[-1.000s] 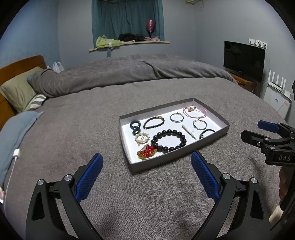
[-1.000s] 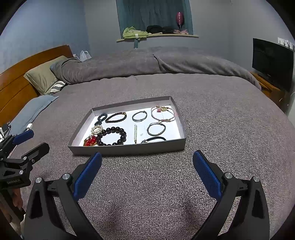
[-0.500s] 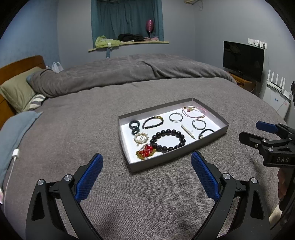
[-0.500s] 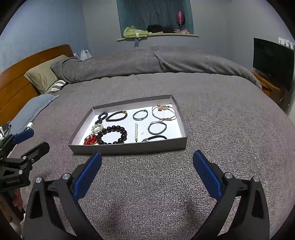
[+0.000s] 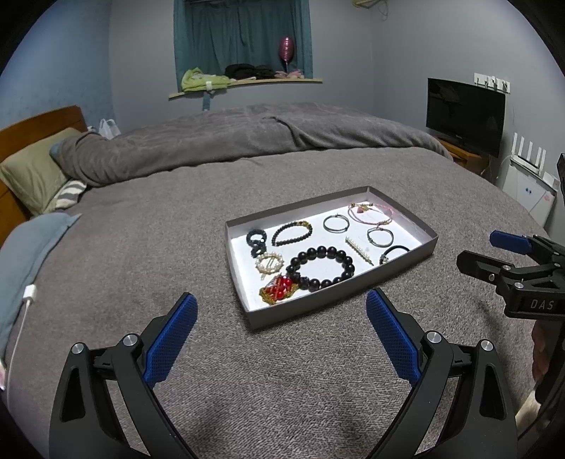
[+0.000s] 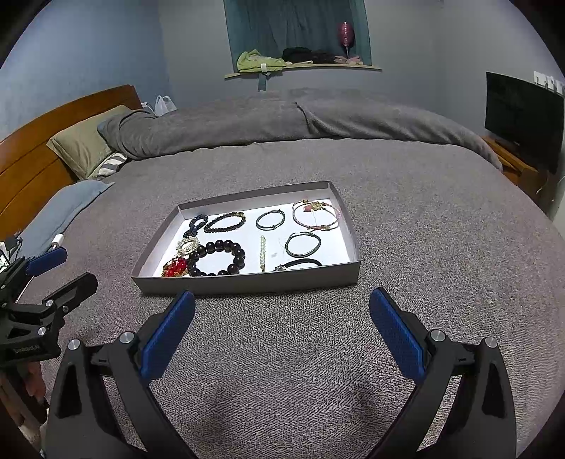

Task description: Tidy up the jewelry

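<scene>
Barely changed: tray [image 5: 339,303] marginally farther; both grippers' jaws remain wide, empty.

A wide bed [image 5: 282,353] under a grey blanket [image 5: 229,141] fills the room. At its head, a wooden headboard [image 6: 53,141] and an olive pillow [image 6: 84,141]. Beyond the bed, teal curtains [image 5: 243,31] above a cluttered ledge [image 5: 247,83]; right of the bed, a dark television [image 5: 464,113]. Blue-grey walls, dim light.

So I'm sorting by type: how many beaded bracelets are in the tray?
2. A big black one lies near the tray's front wall, and a thinner dark one lies behind it toward the back. The other rings look like cords or bands.
</scene>
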`<state>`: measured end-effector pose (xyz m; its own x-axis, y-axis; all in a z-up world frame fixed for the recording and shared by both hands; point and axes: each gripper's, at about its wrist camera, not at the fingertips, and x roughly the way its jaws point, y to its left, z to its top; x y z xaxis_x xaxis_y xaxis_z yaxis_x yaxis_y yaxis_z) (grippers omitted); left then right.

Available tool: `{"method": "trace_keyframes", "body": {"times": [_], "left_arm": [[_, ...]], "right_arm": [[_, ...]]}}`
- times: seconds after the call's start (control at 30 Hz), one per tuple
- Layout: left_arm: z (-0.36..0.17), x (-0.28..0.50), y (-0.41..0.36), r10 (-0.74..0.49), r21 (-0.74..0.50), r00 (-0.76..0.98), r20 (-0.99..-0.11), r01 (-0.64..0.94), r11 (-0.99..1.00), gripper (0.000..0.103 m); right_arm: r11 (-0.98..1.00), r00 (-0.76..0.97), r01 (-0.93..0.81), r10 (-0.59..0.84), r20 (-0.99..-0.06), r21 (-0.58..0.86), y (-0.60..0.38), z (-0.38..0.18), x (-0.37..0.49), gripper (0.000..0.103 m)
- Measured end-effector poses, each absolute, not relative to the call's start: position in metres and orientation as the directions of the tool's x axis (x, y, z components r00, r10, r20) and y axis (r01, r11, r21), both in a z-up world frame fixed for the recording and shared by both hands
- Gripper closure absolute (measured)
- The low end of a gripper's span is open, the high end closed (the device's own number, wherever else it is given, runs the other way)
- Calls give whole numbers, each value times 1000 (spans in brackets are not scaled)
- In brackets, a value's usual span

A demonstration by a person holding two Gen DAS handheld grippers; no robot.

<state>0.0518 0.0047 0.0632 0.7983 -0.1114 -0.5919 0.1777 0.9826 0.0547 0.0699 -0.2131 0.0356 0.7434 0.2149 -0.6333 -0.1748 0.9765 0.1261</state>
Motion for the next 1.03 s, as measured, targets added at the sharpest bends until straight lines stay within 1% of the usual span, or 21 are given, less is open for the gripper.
{"method": "trace_keyframes", "body": {"times": [0.43, 0.73, 0.8, 1.03], "left_arm": [[61, 54, 5, -105, 58, 800, -590, 172, 983, 7], [59, 51, 1, -147, 63, 800, -582, 224, 973, 7], [59, 52, 0, -140, 65, 797, -588, 219, 973, 7], [57, 53, 2, -164, 28, 778, -606, 227, 974, 7]], "right_arm": [[976, 744, -179, 215, -632, 120, -212, 38, 71, 5], [977, 745, -182, 213, -632, 116, -211, 38, 70, 5], [977, 747, -179, 210, -631, 114, -212, 38, 70, 5], [978, 743, -172, 208, -637, 119, -213, 36, 69, 5]]}}
